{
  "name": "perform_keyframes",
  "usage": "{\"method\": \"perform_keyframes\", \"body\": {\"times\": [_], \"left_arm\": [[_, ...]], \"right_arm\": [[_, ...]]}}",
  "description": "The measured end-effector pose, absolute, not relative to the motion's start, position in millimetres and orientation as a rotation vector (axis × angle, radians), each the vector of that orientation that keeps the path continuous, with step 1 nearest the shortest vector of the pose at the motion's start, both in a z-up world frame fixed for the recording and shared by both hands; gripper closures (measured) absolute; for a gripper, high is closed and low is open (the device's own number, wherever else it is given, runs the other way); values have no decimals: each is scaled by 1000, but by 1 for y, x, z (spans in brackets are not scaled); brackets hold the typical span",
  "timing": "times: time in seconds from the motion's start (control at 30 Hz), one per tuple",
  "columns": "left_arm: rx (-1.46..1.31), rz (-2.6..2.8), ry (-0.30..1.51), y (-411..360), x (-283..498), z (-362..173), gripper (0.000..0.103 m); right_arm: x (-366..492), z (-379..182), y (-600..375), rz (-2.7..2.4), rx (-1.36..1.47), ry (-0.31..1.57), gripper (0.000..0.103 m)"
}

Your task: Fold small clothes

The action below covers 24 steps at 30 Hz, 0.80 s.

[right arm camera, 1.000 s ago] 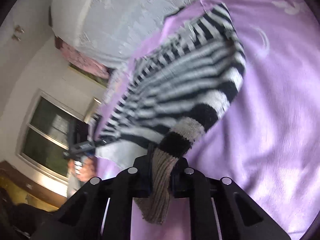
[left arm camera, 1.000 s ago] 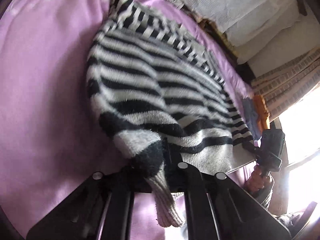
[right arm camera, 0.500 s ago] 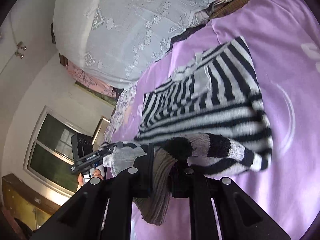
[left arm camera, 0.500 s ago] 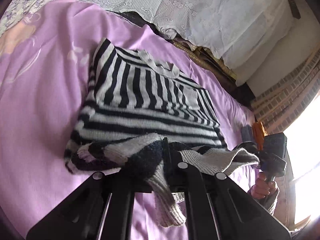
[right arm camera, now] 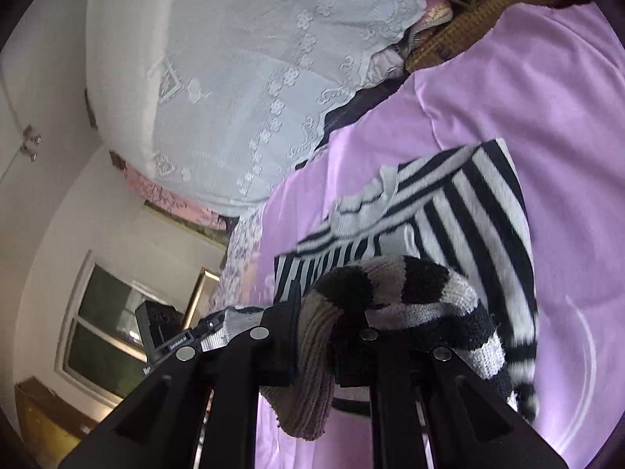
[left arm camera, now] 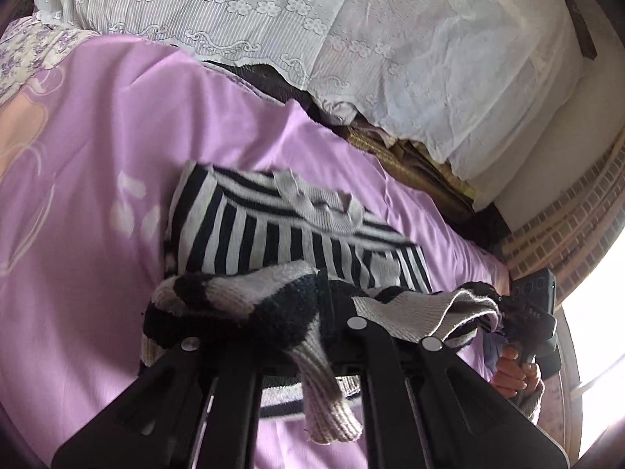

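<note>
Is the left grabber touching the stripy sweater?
Touching. In the left wrist view the left gripper is shut on the striped sweater, and a knitted cuff hangs out between its fingers.

Soft daylight, window (left arm camera: 597, 332) blown out white at right — heavy fisheye bending, dark corners, striped sweater (right arm camera: 488, 215) edge motion-blurred.

Home bedroom. Bed (left arm camera: 117, 125) covered by lilac sheet with pale printed motifs; white lace-trimmed cover (left arm camera: 351, 39) draped over bulky stack at far side; floral pillow (left arm camera: 23, 51) at sheet's corner. Plain white walls, window (right arm camera: 105, 332) with pale frame, brick-pattern surface (left arm camera: 566, 219) beside bright daylight
</note>
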<state>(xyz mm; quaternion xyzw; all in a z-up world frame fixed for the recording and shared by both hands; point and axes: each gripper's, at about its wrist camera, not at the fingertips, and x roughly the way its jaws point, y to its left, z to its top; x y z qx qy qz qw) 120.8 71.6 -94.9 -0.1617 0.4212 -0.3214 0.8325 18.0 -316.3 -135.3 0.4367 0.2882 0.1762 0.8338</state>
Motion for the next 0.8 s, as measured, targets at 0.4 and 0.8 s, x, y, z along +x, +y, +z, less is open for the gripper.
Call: {"method": "perform_keyframes", "body": {"times": [0.4, 0.8], "left_arm": [[-491, -577, 1052, 56, 204, -183, 96], [-429, -681, 952, 68, 145, -137, 61]], "right_arm": [[86, -210, -353, 285, 1091, 652, 89], [14, -155, -309, 303, 767, 629, 46]]}}
